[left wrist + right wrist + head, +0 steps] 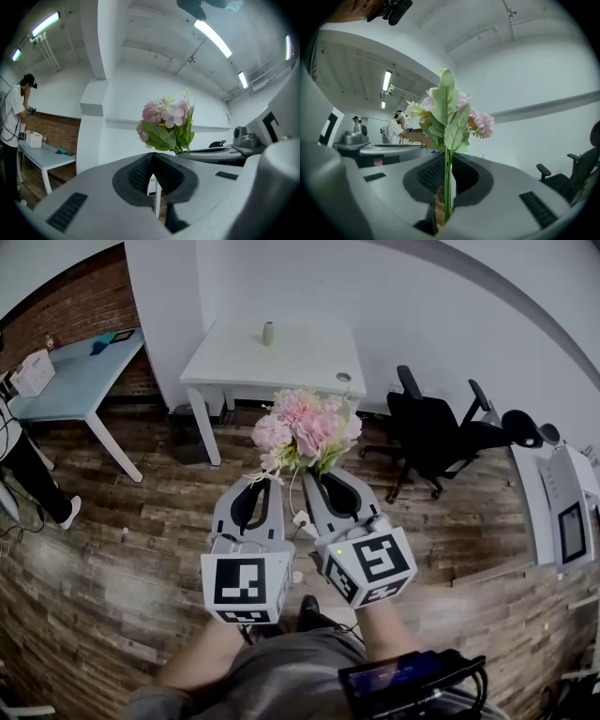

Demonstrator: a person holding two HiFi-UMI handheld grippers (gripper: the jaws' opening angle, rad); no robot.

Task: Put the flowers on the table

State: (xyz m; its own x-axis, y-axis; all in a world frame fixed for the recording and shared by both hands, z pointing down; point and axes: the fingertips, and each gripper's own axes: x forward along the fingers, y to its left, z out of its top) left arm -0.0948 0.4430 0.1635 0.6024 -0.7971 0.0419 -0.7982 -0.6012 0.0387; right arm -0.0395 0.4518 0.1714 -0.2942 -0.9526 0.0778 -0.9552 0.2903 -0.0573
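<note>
flowers [305,427]: we see a pink and white bunch with green leaves, upright, its stem pinched in the right gripper [317,480].
table [281,357]: white; we see it ahead, well apart.

No legible text or signs

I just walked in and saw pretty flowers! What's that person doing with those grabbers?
A person holds a gripper in each hand. The right gripper has its fingers closed on the stems of the pink flowers. The left gripper is shut and empty. The white table is ahead; the flowers aren't on it yet.
</note>
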